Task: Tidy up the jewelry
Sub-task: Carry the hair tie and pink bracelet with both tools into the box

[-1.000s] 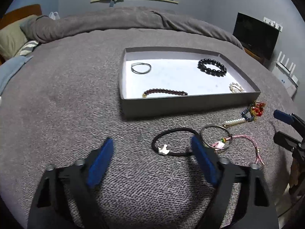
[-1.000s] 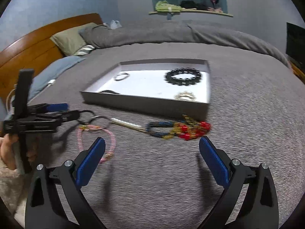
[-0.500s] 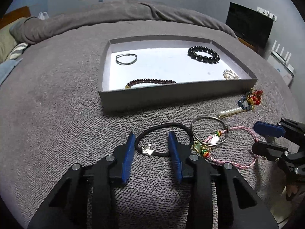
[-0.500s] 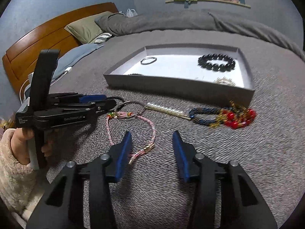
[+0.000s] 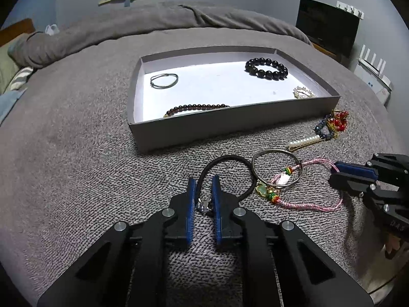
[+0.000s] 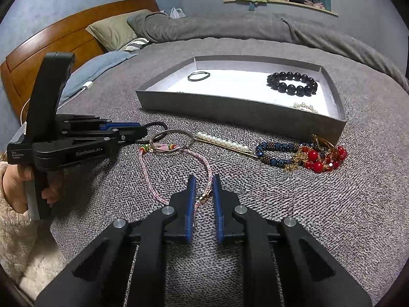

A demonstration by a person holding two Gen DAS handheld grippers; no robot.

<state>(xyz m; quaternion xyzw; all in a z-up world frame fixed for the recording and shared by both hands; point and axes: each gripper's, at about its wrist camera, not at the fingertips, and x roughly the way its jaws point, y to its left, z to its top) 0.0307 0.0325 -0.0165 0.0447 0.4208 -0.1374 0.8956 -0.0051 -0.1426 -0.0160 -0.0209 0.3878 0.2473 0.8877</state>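
**Both grippers close in on cords lying on the bed**

Since the earlier frames both pairs of jaws have swung in from wide open to a narrow gap. The left gripper (image 5: 203,192), low centre of its view, is closing around the black cord bracelet (image 5: 231,159): the cord's near end and its small silver charm (image 5: 203,204) sit between the blue pads, though a firm pinch cannot be confirmed. The right gripper (image 6: 203,192) has drawn nearly shut on the clasp end of the pink cord bracelet (image 6: 176,163); whether the pads truly bite the thin cord is hard to tell.

Risks, as I judge them: the pink cord runs through or over the silver bangle (image 5: 277,167), which lies against the black cord, with a green charm (image 5: 263,190) touching both. Lifting either piece could drag the others along or tangle them. A thin cord may also slip from the pads.

The grey tray (image 5: 230,125), upper centre, holds a thin wire bangle (image 5: 164,80) at its upper left, a black bead bracelet (image 5: 266,69) at upper right, a dark red bead bracelet (image 5: 196,108) along the near wall, and a pale pearl piece (image 5: 303,92) in the right corner. Still outside, right of the tray: a pearl hair clip (image 5: 304,142) and a blue, gold and red bead bundle (image 5: 332,125)
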